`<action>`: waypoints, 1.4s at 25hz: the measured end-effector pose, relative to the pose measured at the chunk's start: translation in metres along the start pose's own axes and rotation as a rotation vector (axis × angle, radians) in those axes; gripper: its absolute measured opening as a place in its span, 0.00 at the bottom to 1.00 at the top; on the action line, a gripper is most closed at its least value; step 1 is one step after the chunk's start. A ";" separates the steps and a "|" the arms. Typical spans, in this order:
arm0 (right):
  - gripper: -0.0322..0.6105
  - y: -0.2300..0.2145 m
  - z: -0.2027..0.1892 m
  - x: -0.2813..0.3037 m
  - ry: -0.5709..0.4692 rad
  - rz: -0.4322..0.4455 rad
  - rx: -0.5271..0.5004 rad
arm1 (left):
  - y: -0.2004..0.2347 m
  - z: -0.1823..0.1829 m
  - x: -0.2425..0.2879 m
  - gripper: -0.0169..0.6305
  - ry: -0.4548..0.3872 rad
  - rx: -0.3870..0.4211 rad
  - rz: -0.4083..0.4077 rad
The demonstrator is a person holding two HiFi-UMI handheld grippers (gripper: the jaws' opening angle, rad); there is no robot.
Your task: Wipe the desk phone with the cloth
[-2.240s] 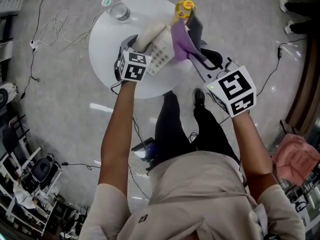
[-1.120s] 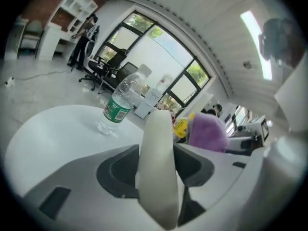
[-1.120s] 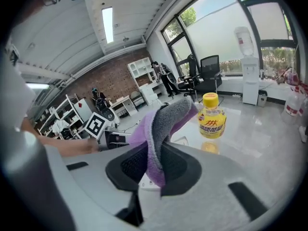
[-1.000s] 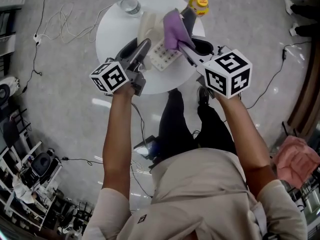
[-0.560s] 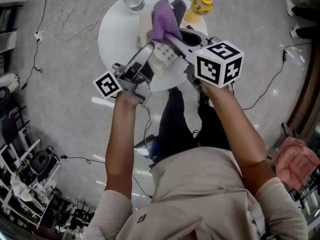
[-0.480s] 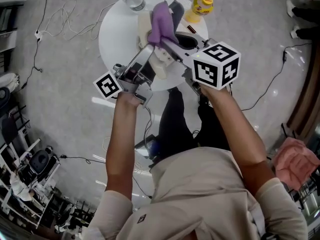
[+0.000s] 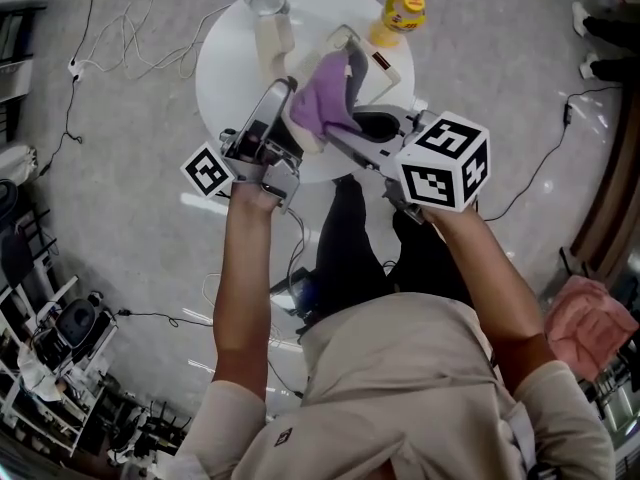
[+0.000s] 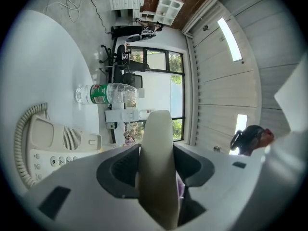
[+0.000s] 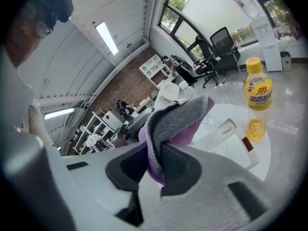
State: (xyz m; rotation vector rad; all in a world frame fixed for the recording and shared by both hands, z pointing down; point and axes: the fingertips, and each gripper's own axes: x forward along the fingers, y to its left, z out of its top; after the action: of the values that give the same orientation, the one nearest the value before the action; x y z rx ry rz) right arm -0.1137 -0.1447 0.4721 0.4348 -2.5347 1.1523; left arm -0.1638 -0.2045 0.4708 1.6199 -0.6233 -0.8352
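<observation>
You had the left gripper [image 7: 280,96] clamped on the handset [image 8: 156,153], right gripper [image 7: 338,136] pinching the cloth [image 7: 320,106]; rubbing too hard could've twisted that handset loose

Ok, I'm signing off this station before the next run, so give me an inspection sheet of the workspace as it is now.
Surface: round white table, no spills seen.
Job's things: handset held off the phone base; cloth beside it.
Clutter: water bottle and yellow bottle, both upright.
Grippers: left gripper jaws shut on handset; right gripper jaws shut on cloth.
Cables: coiled cord at the base; loose cables on the floor.
Surroundings: office chairs, shelves.
</observation>
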 end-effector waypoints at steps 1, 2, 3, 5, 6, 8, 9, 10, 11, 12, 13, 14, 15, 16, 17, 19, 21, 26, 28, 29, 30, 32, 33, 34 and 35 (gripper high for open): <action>0.12 -0.002 0.000 -0.002 -0.011 -0.006 0.010 | -0.002 -0.003 0.000 0.35 0.007 0.005 -0.002; 0.12 -0.005 0.002 -0.003 -0.030 -0.016 0.022 | -0.004 -0.007 -0.001 0.35 0.018 0.012 -0.003; 0.12 -0.008 0.005 -0.005 -0.056 -0.027 0.037 | -0.006 -0.012 -0.003 0.35 0.032 0.020 -0.004; 0.12 -0.017 0.019 -0.006 -0.121 -0.048 0.083 | -0.010 -0.023 -0.004 0.35 0.068 0.038 0.000; 0.12 -0.024 0.030 -0.006 -0.153 -0.061 0.102 | -0.011 -0.027 -0.003 0.35 0.090 0.050 0.005; 0.12 -0.035 0.052 -0.005 -0.204 -0.088 0.110 | -0.012 -0.036 -0.001 0.35 0.133 0.071 0.013; 0.12 -0.037 0.061 -0.004 -0.223 -0.098 0.104 | -0.012 -0.040 0.000 0.35 0.144 0.074 0.015; 0.13 -0.039 0.068 -0.005 -0.239 -0.103 0.097 | -0.013 -0.042 -0.001 0.35 0.145 0.071 0.014; 0.13 -0.039 0.074 -0.005 -0.252 -0.104 0.091 | -0.014 -0.044 -0.001 0.35 0.139 0.064 0.011; 0.12 -0.039 0.078 -0.006 -0.265 -0.104 0.088 | -0.014 -0.044 -0.001 0.35 0.129 0.059 0.008; 0.12 -0.038 0.081 -0.008 -0.280 -0.104 0.086 | -0.014 -0.045 -0.001 0.35 0.121 0.058 0.007; 0.13 -0.037 0.083 -0.010 -0.294 -0.106 0.084 | -0.014 -0.045 -0.002 0.35 0.115 0.058 0.009; 0.12 -0.035 0.084 -0.011 -0.305 -0.105 0.081 | -0.014 -0.045 -0.003 0.35 0.111 0.059 0.011; 0.12 -0.032 0.083 -0.010 -0.306 -0.100 0.076 | -0.014 -0.044 -0.004 0.35 0.106 0.058 0.013; 0.12 -0.028 0.080 -0.008 -0.295 -0.088 0.073 | -0.015 -0.042 -0.005 0.35 0.099 0.055 0.012; 0.12 -0.016 0.067 -0.001 -0.245 -0.045 0.069 | -0.016 -0.037 -0.009 0.35 0.077 0.046 0.008; 0.12 -0.001 0.050 0.003 -0.187 0.004 0.066 | -0.017 -0.029 -0.012 0.35 0.046 0.039 0.005; 0.12 0.023 0.019 -0.011 -0.123 0.075 0.097 | -0.021 -0.023 -0.014 0.35 0.027 0.052 -0.002; 0.12 0.027 0.017 -0.015 -0.117 0.085 0.112 | -0.021 -0.026 -0.012 0.35 0.043 0.047 -0.003; 0.12 0.027 0.018 -0.017 -0.121 0.087 0.123 | -0.021 -0.027 -0.012 0.35 0.044 0.040 -0.005; 0.12 0.027 0.020 -0.020 -0.132 0.092 0.145 | -0.021 -0.028 -0.012 0.35 0.040 0.032 -0.008; 0.12 0.026 0.023 -0.028 -0.169 0.123 0.223 | -0.022 -0.030 -0.009 0.35 0.029 0.017 -0.022; 0.12 0.026 0.024 -0.033 -0.190 0.144 0.268 | -0.024 -0.032 -0.007 0.35 0.025 0.011 -0.031; 0.12 0.026 0.024 -0.037 -0.211 0.165 0.315 | -0.025 -0.034 -0.004 0.35 0.023 0.006 -0.040; 0.12 0.026 0.025 -0.040 -0.237 0.188 0.366 | -0.027 -0.036 -0.001 0.35 0.019 -0.001 -0.050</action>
State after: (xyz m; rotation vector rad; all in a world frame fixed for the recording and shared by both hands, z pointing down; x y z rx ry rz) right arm -0.0917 -0.1420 0.4233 0.4498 -2.6054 1.7429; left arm -0.1369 -0.1762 0.4477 1.6465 -0.5707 -0.8551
